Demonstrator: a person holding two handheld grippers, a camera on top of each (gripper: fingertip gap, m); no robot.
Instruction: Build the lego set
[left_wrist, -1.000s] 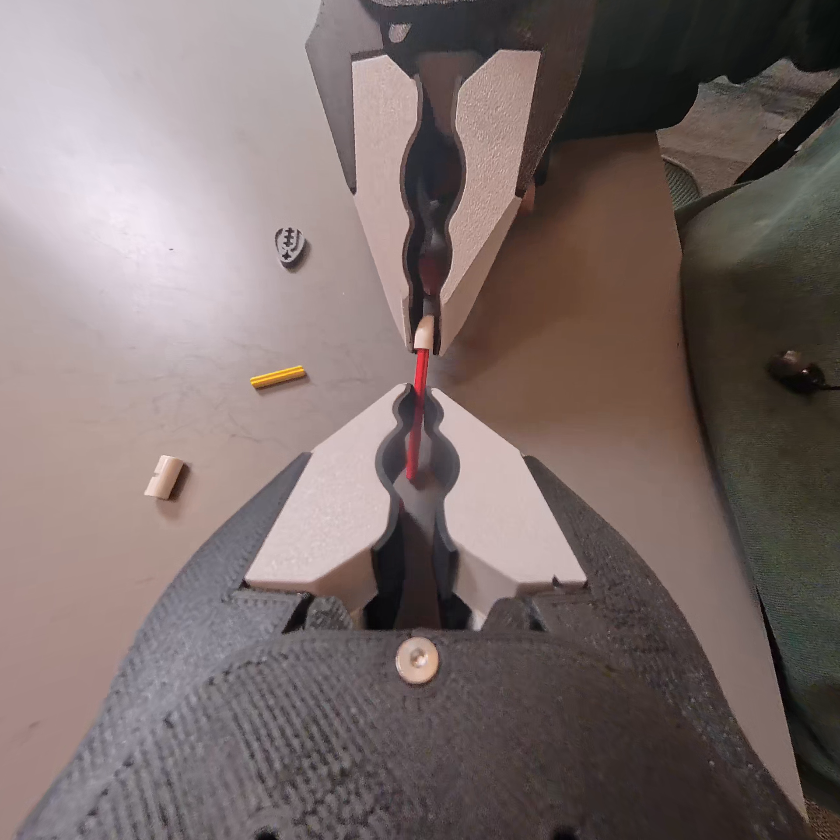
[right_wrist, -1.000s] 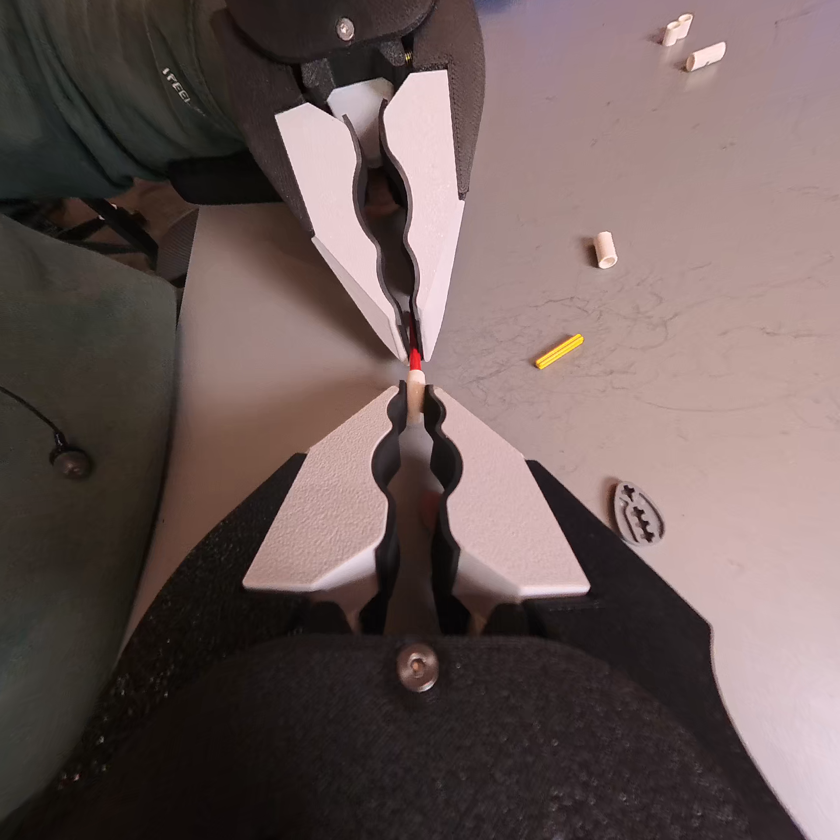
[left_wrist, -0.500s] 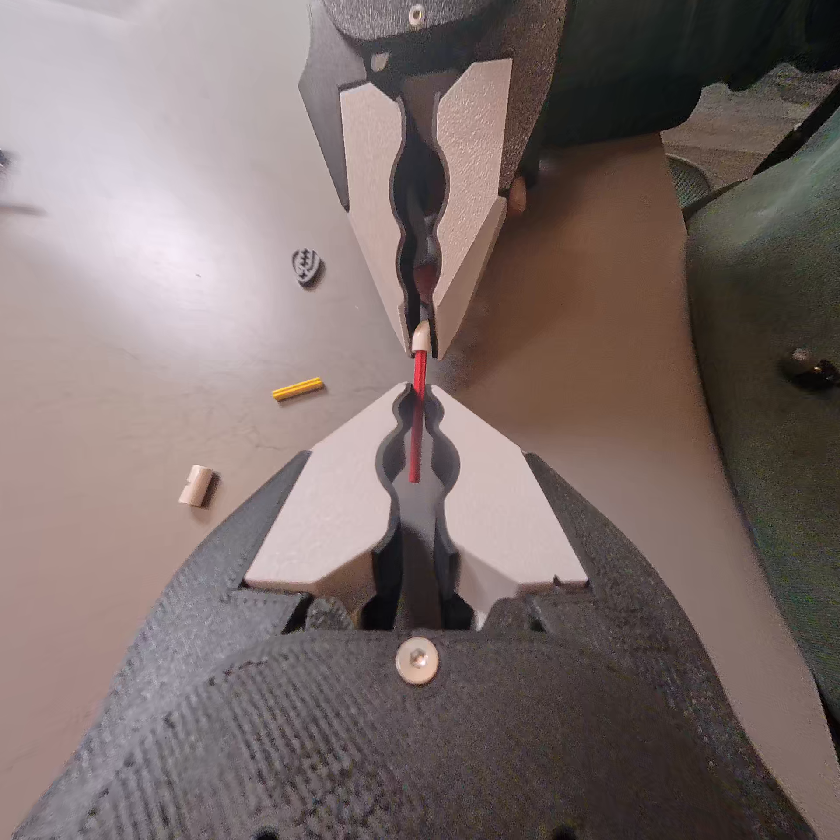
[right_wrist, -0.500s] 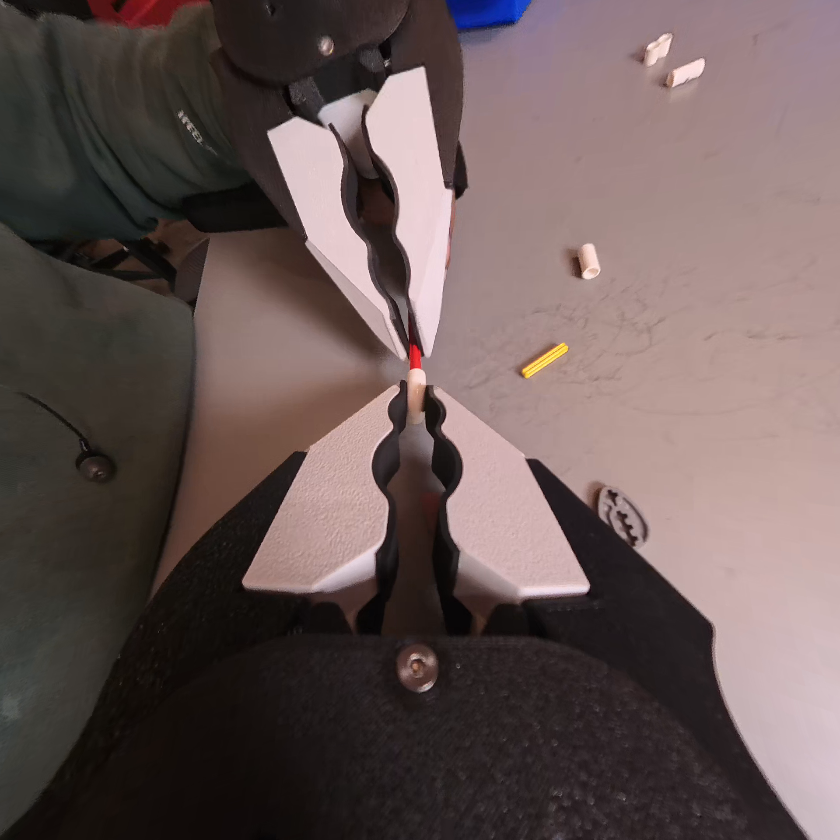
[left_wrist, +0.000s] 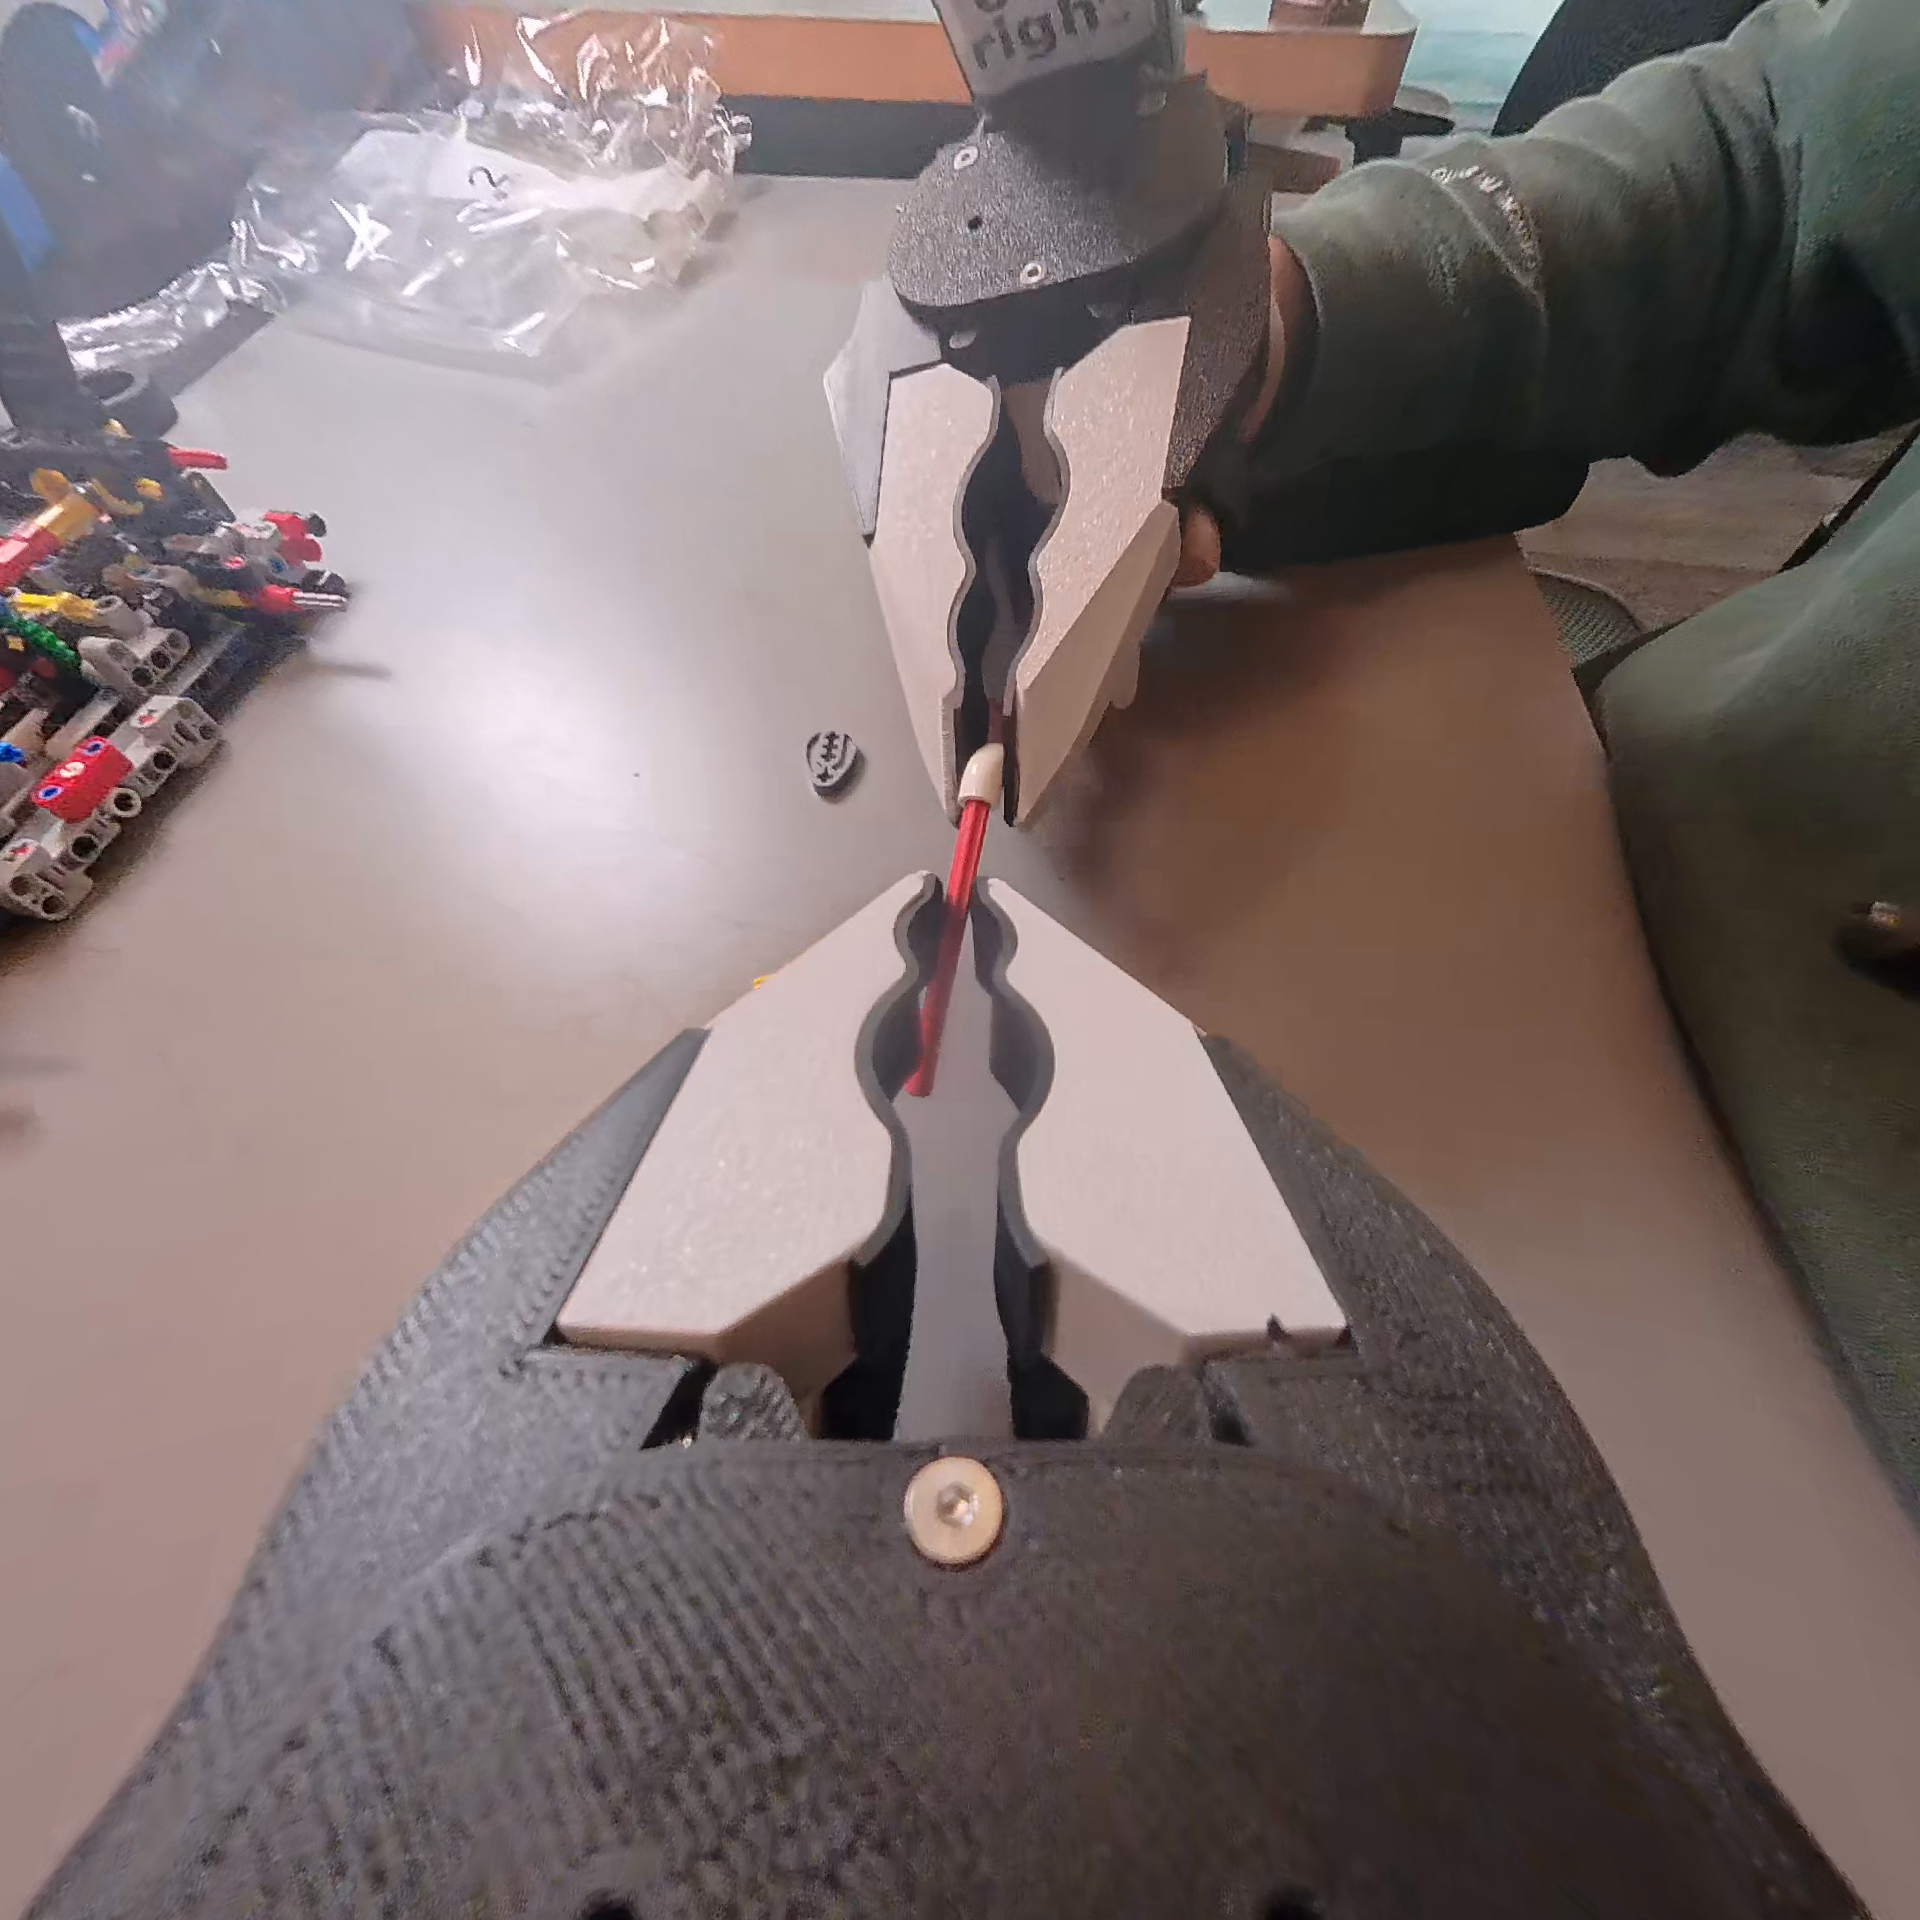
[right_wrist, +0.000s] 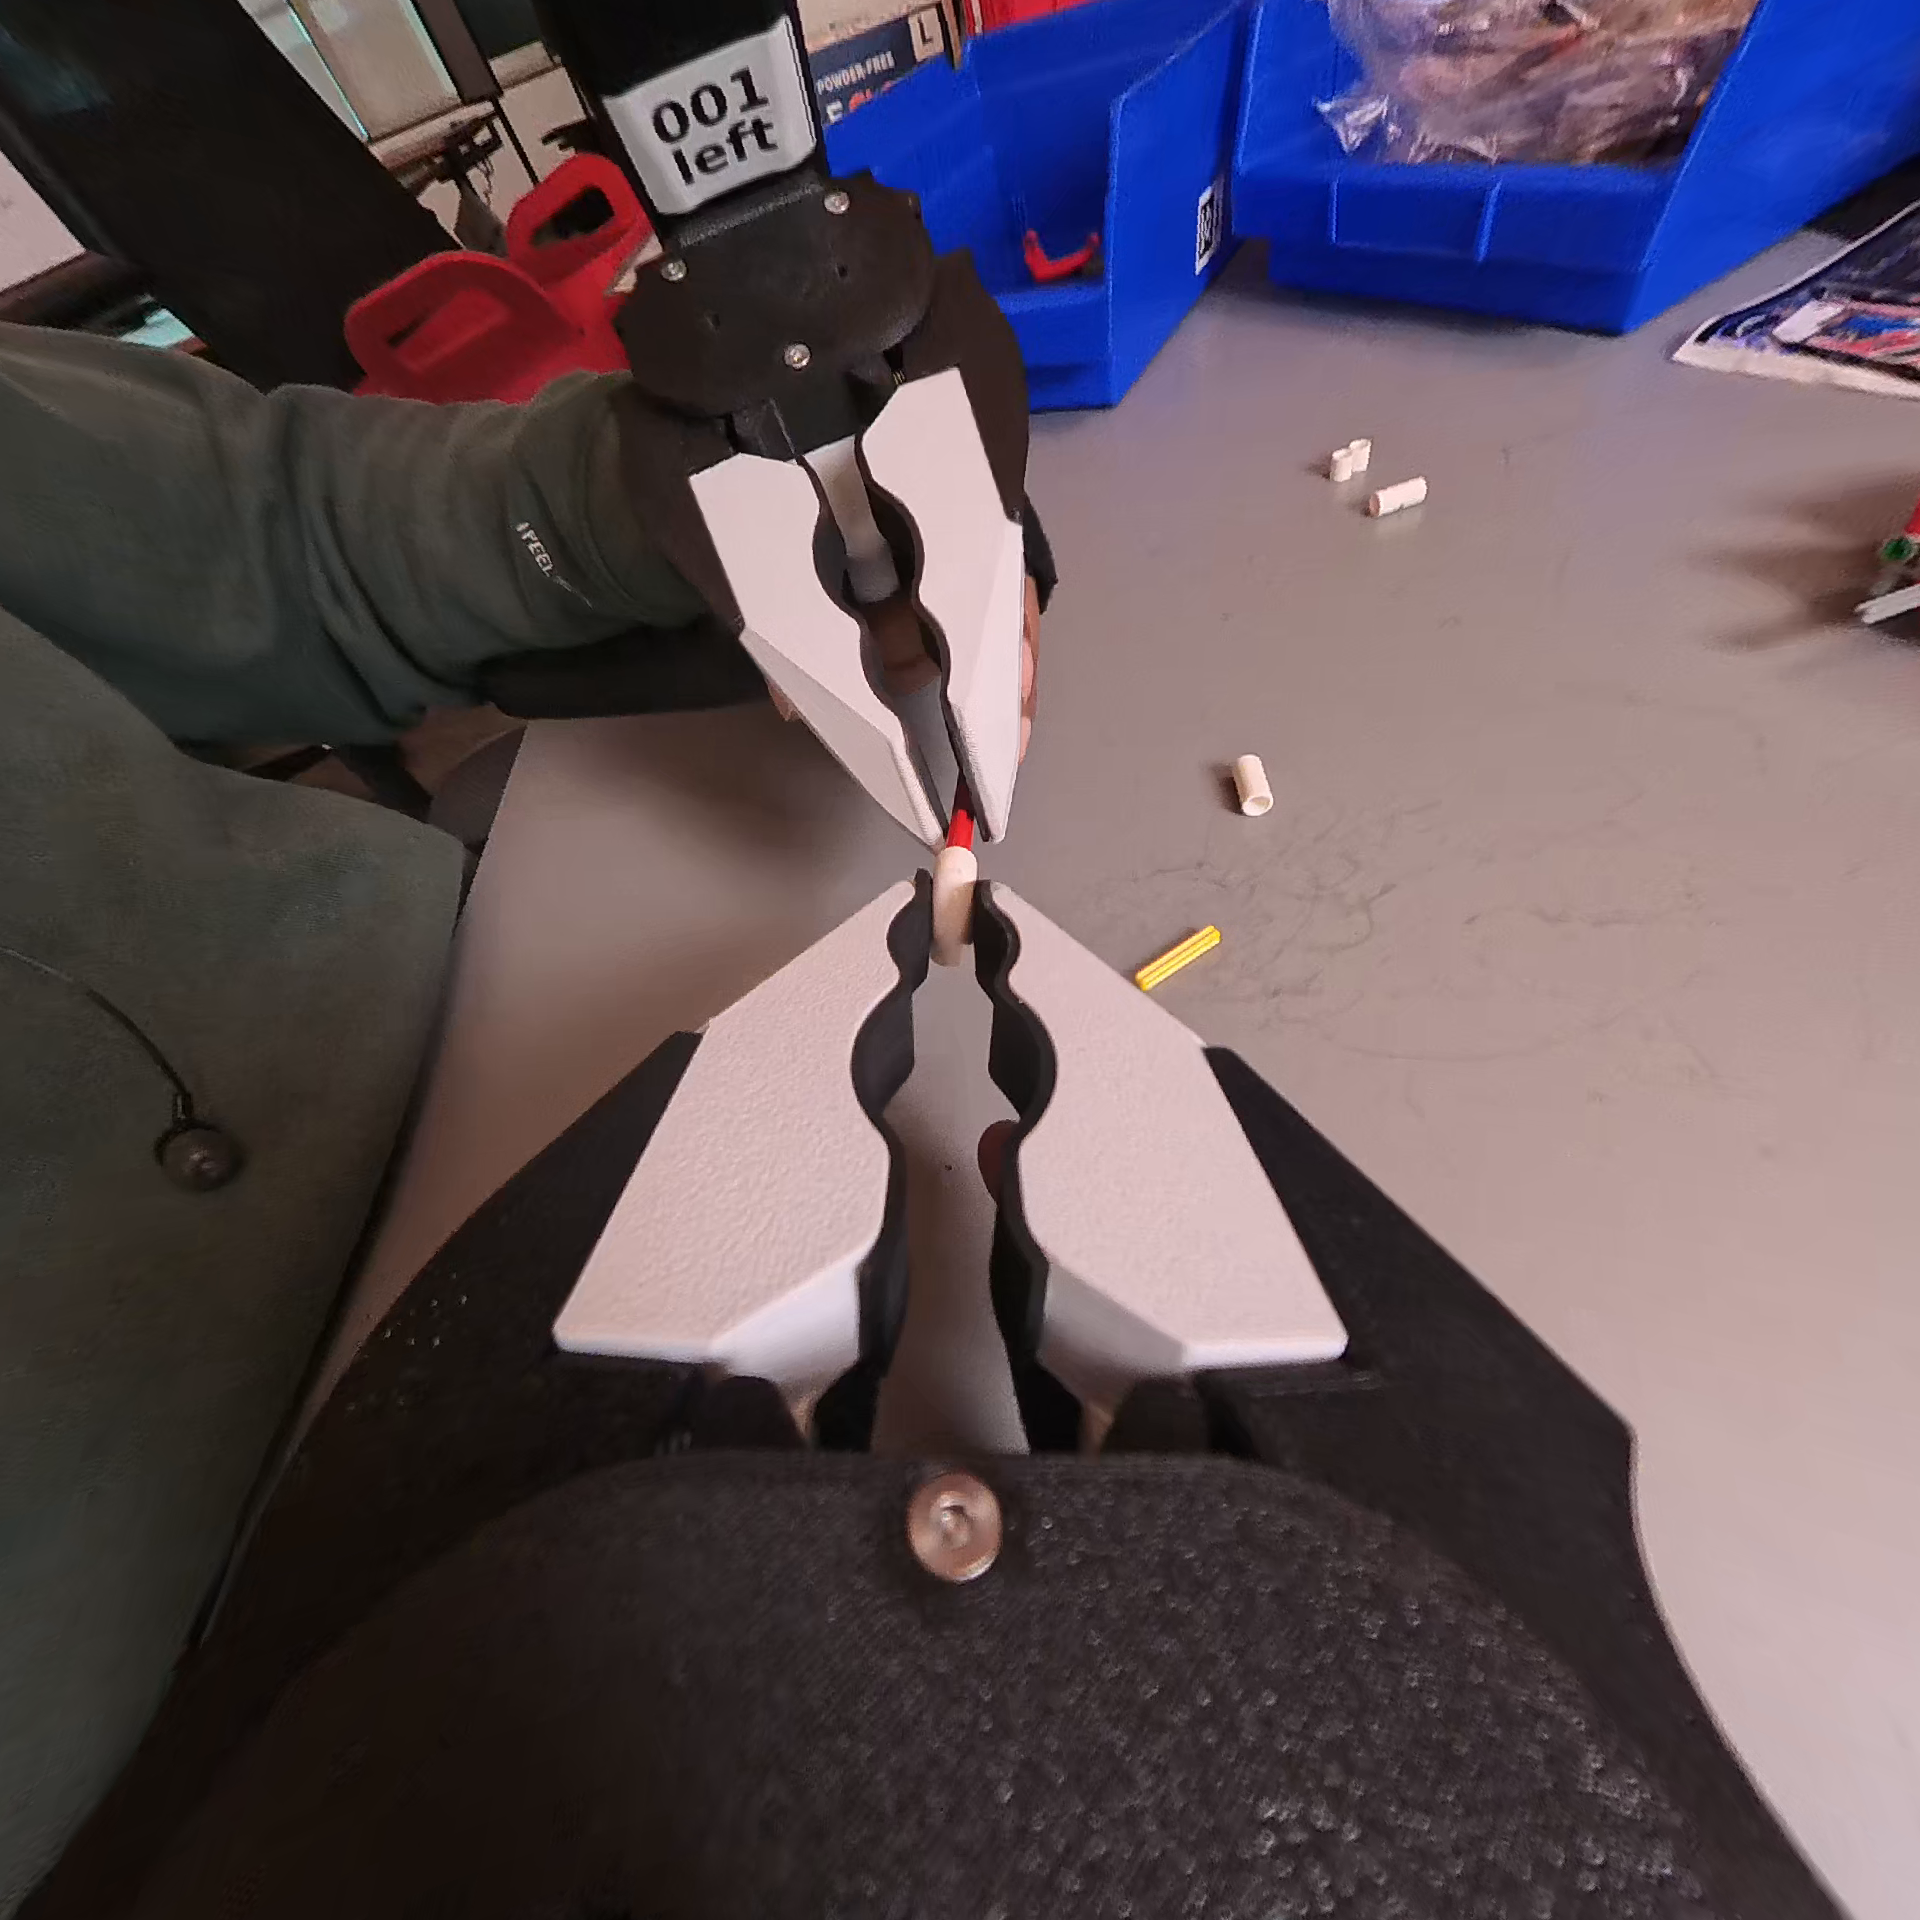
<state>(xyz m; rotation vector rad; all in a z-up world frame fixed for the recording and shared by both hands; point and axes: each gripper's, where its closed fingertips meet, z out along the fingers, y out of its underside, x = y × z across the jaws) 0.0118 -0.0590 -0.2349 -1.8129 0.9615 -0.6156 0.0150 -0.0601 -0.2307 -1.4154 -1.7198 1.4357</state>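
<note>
- We count two claws, one red rod, four white sleeves, one yellow stick, one dark oval token and two blue bins.
- The left claw (left_wrist: 958, 891) is nearly shut, its tips pinching the red rod (left_wrist: 951, 956); the rod's near end lies back in the hollow between the fingers, and its far end runs forward to the other claw.
- The right claw (right_wrist: 954, 902) is closed a little wider, its dark pads pressed on a white sleeve (right_wrist: 952, 906) that caps the rod's tip.
- The two claws meet tip to tip above the tabletop (right_wrist: 1558, 1195).
- Right of the right claw lies the yellow stick (right_wrist: 1177, 957); farther out one loose white sleeve (right_wrist: 1253, 784), and beyond it two more (right_wrist: 1394, 497), (right_wrist: 1350, 459).
- Left of the right claw's tip, in the left wrist view, sits the dark oval token (left_wrist: 833, 761).
- Far left of the left claw is a heap of coloured building pieces (left_wrist: 114, 634), cut by the frame, too many to count; clear plastic bags (left_wrist: 468, 218) lie beyond it.
- The blue bins (right_wrist: 1558, 208) stand behind the left claw; their contents are hard to make out.
- A green sleeve (left_wrist: 1558, 312) covers the arm behind the right claw.
</note>
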